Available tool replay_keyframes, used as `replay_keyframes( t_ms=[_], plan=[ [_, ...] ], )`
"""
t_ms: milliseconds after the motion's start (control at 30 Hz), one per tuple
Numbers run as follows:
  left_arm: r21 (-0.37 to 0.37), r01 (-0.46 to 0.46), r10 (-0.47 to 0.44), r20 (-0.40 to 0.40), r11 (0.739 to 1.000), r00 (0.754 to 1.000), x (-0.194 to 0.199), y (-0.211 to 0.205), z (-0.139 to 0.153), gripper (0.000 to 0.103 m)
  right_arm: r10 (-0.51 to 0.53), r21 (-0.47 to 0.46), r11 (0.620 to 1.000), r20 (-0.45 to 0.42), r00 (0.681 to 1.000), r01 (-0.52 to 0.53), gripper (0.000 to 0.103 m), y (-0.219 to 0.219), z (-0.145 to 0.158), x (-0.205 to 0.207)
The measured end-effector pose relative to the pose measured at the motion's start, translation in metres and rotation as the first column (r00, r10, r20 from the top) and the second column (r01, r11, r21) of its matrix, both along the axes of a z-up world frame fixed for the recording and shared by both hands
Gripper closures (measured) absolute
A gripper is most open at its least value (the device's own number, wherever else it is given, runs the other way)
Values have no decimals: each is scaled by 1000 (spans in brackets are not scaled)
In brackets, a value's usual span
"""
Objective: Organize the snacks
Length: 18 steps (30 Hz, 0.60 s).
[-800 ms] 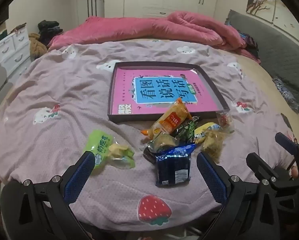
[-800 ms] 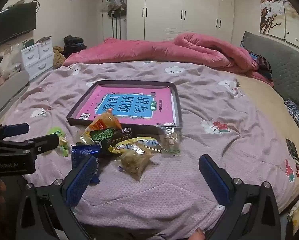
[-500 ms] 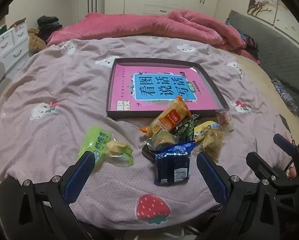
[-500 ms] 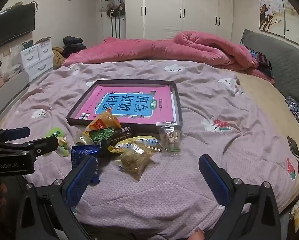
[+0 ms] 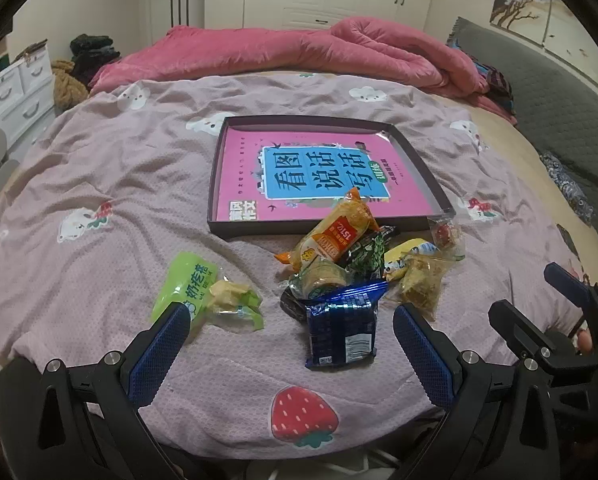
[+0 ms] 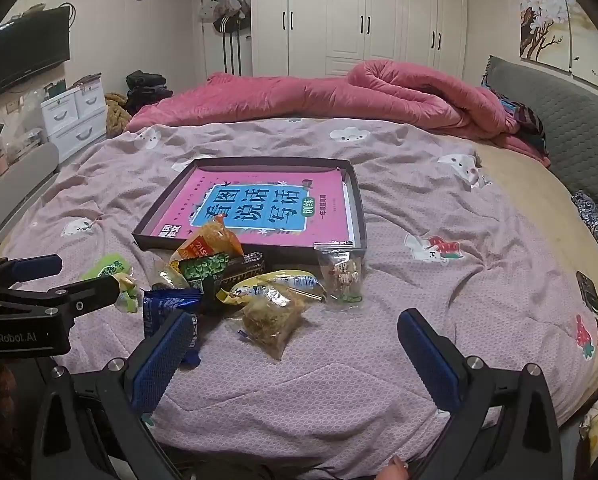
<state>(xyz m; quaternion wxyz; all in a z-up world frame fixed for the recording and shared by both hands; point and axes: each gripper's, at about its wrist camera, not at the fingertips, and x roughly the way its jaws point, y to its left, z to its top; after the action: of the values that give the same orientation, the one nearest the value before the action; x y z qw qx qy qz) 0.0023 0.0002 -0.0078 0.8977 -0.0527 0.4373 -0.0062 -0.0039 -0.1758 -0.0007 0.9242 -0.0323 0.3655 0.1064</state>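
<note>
Where snacks [image 5: 341, 276] crowd the tray [image 5: 427, 176], its book [image 5: 323, 176] reads "看图说话写话".

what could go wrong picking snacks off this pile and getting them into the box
1. The orange packet, the dark green packet and the blue packet overlap in a heap; closing on one may drag or grab its neighbours.
2. The quilt is soft and wrinkled, so open fingertips coming down could pinch fabric with a wrapper.
3. The shallow box sits on that soft quilt; a packet dropped near its low rim might slide out.
</note>
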Motion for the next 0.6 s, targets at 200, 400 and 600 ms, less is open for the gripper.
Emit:
replay_keyframes(
  t_ms=[200, 400, 600],
  plan=[
    [0, 3, -3, 2, 1000, 1000, -1, 0, 0, 2, 3, 1, 1000, 2, 1000, -3, 0, 1, 0, 0],
    [-2, 6, -6, 0, 1000, 1000, -2, -1, 1, 2, 4, 1, 1000, 1, 1000, -4, 0, 1, 0, 0],
    [-1, 7, -7, 1, 1000, 1000, -2, -3, 1, 2, 4, 1, 1000, 2, 1000, -4, 0, 1, 0, 0]
  ],
)
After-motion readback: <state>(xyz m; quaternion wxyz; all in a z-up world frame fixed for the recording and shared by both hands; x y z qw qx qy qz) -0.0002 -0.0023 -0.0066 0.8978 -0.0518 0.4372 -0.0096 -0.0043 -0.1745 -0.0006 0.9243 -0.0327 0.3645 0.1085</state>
